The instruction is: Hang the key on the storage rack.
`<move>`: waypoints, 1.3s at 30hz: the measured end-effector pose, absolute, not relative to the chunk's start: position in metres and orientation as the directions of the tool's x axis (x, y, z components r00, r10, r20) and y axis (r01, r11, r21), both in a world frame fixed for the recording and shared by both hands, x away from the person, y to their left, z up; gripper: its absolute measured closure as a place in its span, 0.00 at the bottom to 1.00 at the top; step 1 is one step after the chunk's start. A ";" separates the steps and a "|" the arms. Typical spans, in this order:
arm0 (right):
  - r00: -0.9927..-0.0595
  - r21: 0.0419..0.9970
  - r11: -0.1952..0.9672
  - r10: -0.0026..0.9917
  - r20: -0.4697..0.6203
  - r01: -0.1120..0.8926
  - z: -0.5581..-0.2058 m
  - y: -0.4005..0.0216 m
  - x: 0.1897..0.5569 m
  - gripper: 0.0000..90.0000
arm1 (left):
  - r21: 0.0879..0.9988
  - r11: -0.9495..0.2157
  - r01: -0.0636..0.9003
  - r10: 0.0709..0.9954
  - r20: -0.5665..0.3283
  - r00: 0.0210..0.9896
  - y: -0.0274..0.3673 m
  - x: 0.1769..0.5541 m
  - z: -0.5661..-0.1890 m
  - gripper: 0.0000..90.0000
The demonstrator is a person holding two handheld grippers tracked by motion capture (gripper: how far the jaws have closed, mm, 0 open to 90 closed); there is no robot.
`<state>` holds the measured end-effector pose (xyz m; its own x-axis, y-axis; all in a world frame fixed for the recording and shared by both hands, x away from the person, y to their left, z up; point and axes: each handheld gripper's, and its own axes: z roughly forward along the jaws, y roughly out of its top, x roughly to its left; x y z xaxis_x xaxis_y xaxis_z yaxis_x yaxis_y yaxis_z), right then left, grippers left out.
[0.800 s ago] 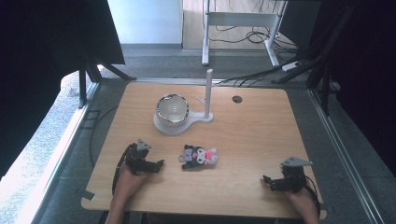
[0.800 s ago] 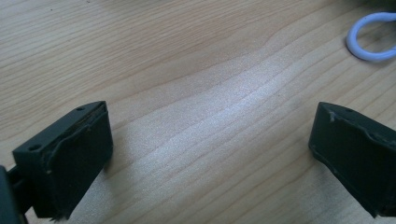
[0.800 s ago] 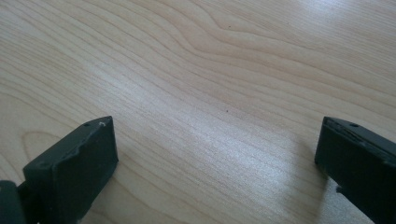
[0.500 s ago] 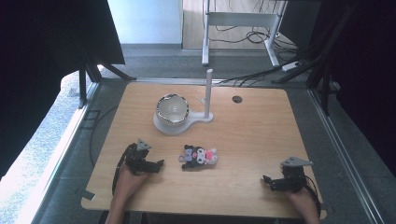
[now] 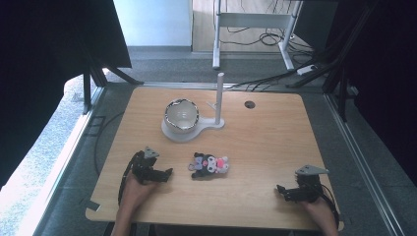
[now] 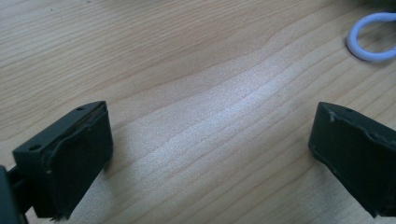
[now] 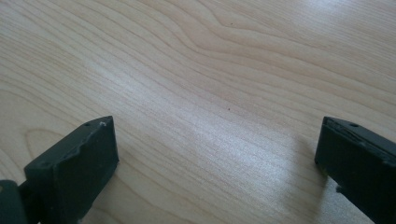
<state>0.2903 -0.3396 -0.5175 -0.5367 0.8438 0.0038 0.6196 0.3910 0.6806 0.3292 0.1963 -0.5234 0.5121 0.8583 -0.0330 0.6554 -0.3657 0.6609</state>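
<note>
A small plush toy (image 5: pixel 210 165), black and grey with pink and white parts, lies on the wooden table (image 5: pixel 275 132) near its front middle. My left gripper (image 5: pixel 164 173) rests on the table just left of the toy, pointing toward it. Its jaws stand wide open over bare wood (image 6: pixel 210 135). My right gripper (image 5: pixel 280 189) lies near the front right corner, pointing left, well away from the toy. In the right gripper view its jaws are also wide open (image 7: pixel 215 144) with nothing between them.
A shiny bowl (image 5: pixel 181 115) sits on a white base (image 5: pixel 172 135) with an upright white post (image 5: pixel 220 96) behind the toy. A white loop (image 6: pixel 369 42) shows at the top right of the left gripper view. A dark hole (image 5: pixel 250 104) marks the table's far side.
</note>
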 end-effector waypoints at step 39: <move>-0.637 0.599 0.520 0.771 -0.021 0.609 -0.495 -0.331 0.298 0.03 | 0.661 -0.365 0.655 0.859 -0.032 0.511 0.196 0.329 -0.523 0.00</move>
<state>0.2980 -0.3310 -0.4947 -0.6370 0.7705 -0.0215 0.6087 0.5200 0.5992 0.3292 0.1963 -0.5234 0.5113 0.8588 -0.0323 0.6554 -0.3654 0.6610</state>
